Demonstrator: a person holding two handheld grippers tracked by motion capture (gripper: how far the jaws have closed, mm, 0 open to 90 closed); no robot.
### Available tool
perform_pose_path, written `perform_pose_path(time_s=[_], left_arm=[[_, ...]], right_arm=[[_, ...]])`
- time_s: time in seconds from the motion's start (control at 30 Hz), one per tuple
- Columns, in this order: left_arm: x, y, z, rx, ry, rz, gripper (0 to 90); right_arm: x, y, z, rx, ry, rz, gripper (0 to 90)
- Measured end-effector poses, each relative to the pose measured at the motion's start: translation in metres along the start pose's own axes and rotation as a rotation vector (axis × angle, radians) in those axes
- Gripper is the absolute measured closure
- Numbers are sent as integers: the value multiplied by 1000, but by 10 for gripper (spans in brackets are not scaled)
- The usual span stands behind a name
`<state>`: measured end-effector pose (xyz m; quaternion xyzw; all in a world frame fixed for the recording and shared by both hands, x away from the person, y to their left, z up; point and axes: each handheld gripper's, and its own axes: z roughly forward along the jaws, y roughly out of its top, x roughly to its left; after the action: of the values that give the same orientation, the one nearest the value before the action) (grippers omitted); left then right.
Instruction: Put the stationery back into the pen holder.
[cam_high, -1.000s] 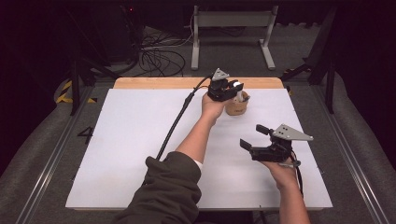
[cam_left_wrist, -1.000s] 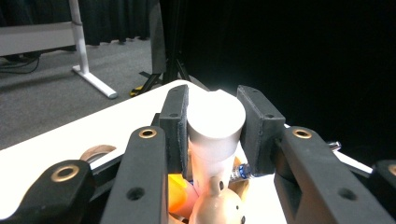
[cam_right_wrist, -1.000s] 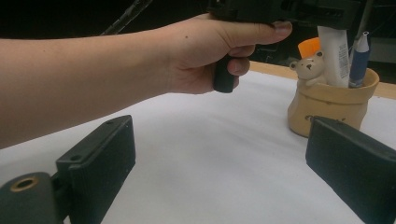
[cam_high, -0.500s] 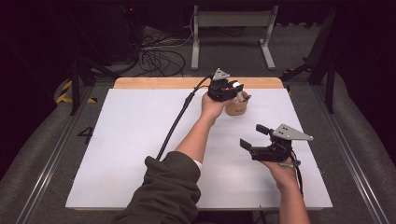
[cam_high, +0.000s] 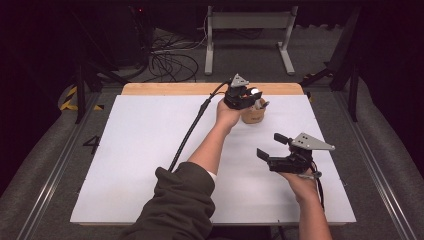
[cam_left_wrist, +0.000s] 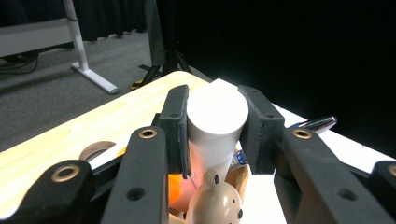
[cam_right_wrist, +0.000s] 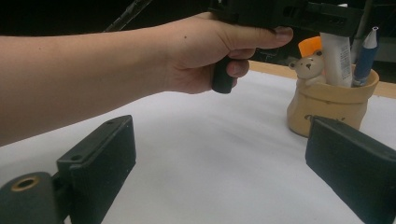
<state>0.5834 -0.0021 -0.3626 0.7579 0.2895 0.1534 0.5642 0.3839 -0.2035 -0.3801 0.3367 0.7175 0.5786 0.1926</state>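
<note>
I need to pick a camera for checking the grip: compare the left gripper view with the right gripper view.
Left gripper view: the left gripper clamped on the white tube, jaws having just closed further; wooden table edge. Right gripper view: open right gripper, left hand, tan pot from outside, blue pen. Both: the tube and the bear figure.

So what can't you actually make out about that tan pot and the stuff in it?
- White tube, left gripper view: its lower end is hidden by the left hand-held gripper and the bear figure.
- Pen, right gripper view: top cut off by the picture's edge.
- Tan pot, high view: contents too small, partly under the gripper.
- Pot's marking, right gripper view: blocked by a jaw.
</note>
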Motion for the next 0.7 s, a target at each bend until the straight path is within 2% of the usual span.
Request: perform_pose_path(time_s=[0.13,0.3,0.43,0.57,0.7], left_arm=[[-2,2,2,7,5,27,660],[-6,8,5,41,14,72,660],[-4,10,5,53,11,51,660],[-3,14,2,59,14,73,661],[-2,17,3,86,-3,67,661]], right_arm=[[0,0,0,-1,-2,0,92],[0,0,0,-1,0,2,92],[-1,0,0,0,-2,4,92],[0,0,0,-1,-2,4,92],[0,0,0,4,-1,5,92]])
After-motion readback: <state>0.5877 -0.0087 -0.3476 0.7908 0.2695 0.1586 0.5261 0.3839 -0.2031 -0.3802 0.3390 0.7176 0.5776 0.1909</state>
